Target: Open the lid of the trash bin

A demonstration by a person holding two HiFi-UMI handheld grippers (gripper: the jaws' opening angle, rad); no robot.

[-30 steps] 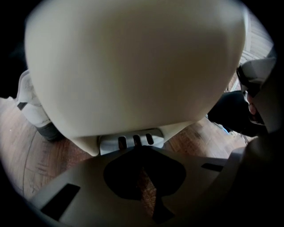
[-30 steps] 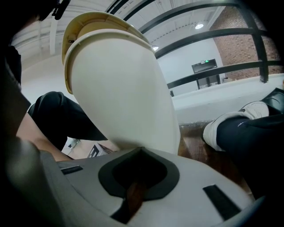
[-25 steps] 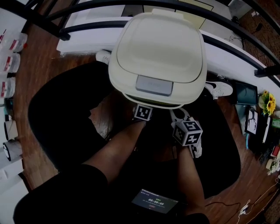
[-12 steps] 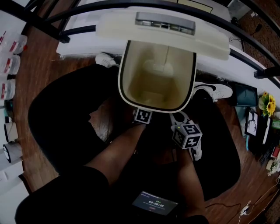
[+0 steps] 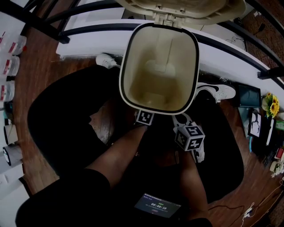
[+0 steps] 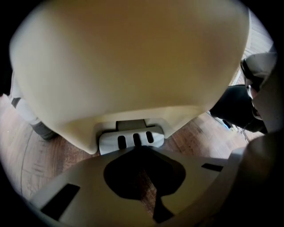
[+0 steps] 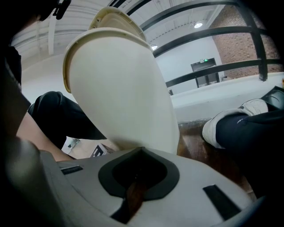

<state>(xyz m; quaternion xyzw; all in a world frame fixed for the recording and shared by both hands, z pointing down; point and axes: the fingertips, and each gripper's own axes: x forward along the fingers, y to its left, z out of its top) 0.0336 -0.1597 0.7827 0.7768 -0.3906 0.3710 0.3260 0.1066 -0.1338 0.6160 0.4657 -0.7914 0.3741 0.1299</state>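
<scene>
**Bin open, lid tipped back**

The cream trash bin (image 5: 133, 53) stands on the wooden floor (image 5: 40, 93) straight ahead of me. Its mouth is uncovered and the inside is bare. The lid (image 5: 186, 6) is swung up on its hinge at the far rim, with its underside facing me.

My left gripper (image 6: 140, 150) is low at the foot of the bin. Its jaws are closed together with nothing between them, and their tip rests against the front edge of the grey pedal (image 6: 132, 139), the one with three dark slots. From the head view only its marker cube (image 5: 145, 117) shows, just under the bin's near rim.

My right gripper (image 7: 140, 153) sits just beside the left one. Its jaws are also pressed together and hold nothing. It points past the bin's right side without touching it.

My legs in black trousers lie to either side of the bin, with a white sneaker (image 5: 219, 91) near its right wall. A small screen (image 5: 157, 206) glows close to my body. Black railing bars (image 5: 66, 33) run behind the bin.
</scene>
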